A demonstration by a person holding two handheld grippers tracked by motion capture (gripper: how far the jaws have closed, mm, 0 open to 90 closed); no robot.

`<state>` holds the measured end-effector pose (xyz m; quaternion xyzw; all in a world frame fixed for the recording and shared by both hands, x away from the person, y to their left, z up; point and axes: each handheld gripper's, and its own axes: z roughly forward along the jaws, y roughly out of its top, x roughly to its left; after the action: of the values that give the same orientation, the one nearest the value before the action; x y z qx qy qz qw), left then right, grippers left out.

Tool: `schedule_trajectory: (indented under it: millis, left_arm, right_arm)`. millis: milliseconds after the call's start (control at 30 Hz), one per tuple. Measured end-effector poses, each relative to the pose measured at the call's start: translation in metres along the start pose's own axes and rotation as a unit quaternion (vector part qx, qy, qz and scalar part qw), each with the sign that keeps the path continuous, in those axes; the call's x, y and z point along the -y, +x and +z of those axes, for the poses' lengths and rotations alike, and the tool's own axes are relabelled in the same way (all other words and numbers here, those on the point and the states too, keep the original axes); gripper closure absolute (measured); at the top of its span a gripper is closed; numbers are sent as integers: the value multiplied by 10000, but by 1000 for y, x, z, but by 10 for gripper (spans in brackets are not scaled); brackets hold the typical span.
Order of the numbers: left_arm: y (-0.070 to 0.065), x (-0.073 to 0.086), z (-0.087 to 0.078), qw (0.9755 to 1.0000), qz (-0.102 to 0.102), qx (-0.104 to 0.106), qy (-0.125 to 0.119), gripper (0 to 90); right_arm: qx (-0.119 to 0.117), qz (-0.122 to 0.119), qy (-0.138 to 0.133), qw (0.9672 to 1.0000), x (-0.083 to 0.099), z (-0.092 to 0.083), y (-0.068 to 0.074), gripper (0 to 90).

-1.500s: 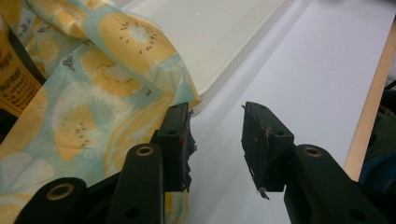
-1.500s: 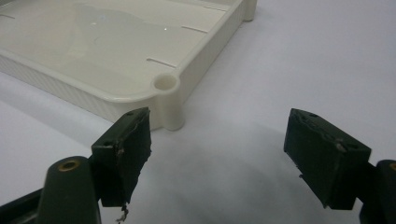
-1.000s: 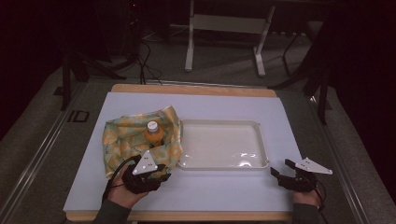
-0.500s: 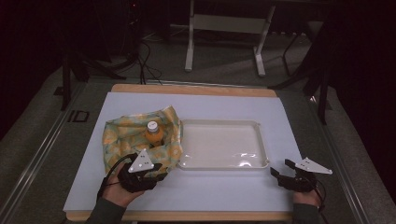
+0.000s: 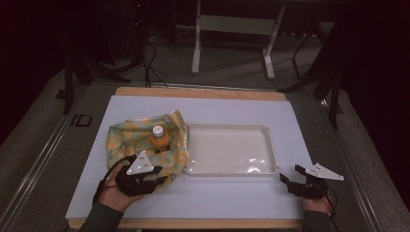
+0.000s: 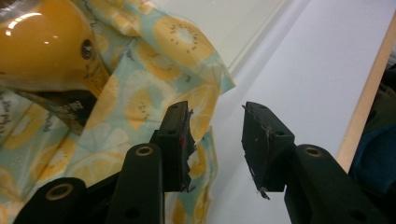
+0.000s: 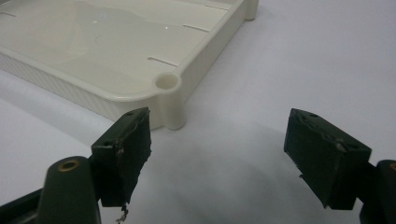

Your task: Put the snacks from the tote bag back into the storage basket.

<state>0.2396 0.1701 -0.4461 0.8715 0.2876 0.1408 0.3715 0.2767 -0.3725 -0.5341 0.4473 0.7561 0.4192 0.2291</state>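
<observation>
Citrus-print yellow-and-teal cloth [image 6: 140, 102] is lying beside your left tool [image 6: 215, 122], jaws narrowly parted, gripping nothing; right tool [image 7: 217, 140] is gaping, empty.

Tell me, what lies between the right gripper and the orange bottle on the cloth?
The cream tray lies between the right gripper and the orange bottle, as the high view shows. The tray holds nothing.

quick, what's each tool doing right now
left tool: open, nothing held, jaws just above the edge of the cloth
right tool: open, empty, near the tray corner
</observation>
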Motion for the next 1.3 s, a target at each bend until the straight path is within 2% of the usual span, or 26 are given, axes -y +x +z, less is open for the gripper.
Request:
schedule_trajectory:
  millis: [633,1000,1067,1300]
  left_arm:
    - [20,-17,-18,9997,128,-174,127,625]
    - [34,-33,-17,9989,233,-245,321,621]
    - [38,-35,-15,9990,222,-217,317,618]
    - [48,-45,-13,9987,187,-311,364,609]
  right_arm:
    - [-4,-2,17,10000,0,0,0,224]
    - [-4,-17,27,10000,0,1,0,224]
    - [-4,-18,24,10000,0,1,0,224]
    - [-7,-17,27,10000,0,1,0,224]
